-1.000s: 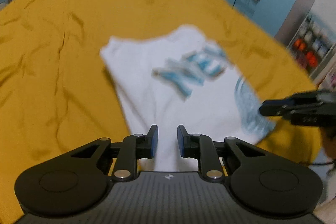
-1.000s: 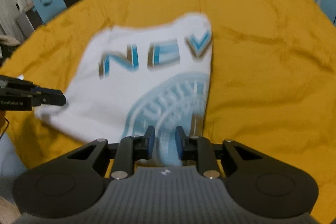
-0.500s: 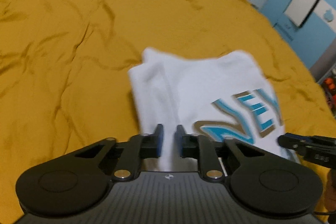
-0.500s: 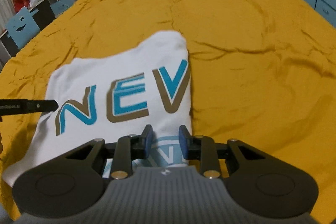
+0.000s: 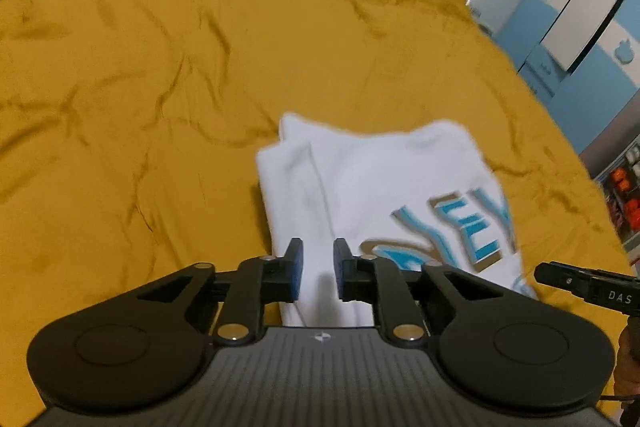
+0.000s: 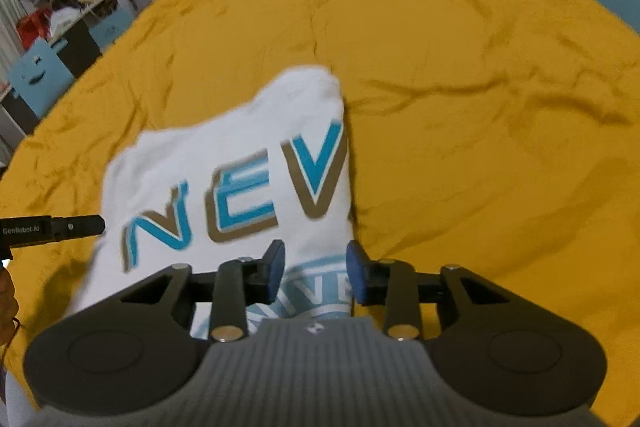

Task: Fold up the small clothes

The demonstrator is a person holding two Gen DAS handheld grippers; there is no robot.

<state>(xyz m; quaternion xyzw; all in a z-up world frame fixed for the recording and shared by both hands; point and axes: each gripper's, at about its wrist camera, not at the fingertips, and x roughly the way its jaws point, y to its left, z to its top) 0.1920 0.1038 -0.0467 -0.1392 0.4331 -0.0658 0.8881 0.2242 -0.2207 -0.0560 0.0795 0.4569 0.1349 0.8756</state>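
Left wrist view: one white shirt (image 5: 380, 187) lies folded on the yellow bed cover (image 5: 160, 87), nearer than a second ago, and the left gripper (image 5: 318, 273) is opening narrowly over its edge, pads clear. Right wrist view: the right gripper (image 6: 316, 275), wider than before, is opening above the shirt's hem; both grippers show.

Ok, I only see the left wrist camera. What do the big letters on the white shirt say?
Observer: The white T-shirt reads N, E, V in blue and brown.
Operator: Any other picture on it?
Observer: A round light-blue emblem below the letters.
Operator: Is the right hand-held gripper squeezing it?
Observer: No, its jaws are opening, with the emblem between them, unpinched.
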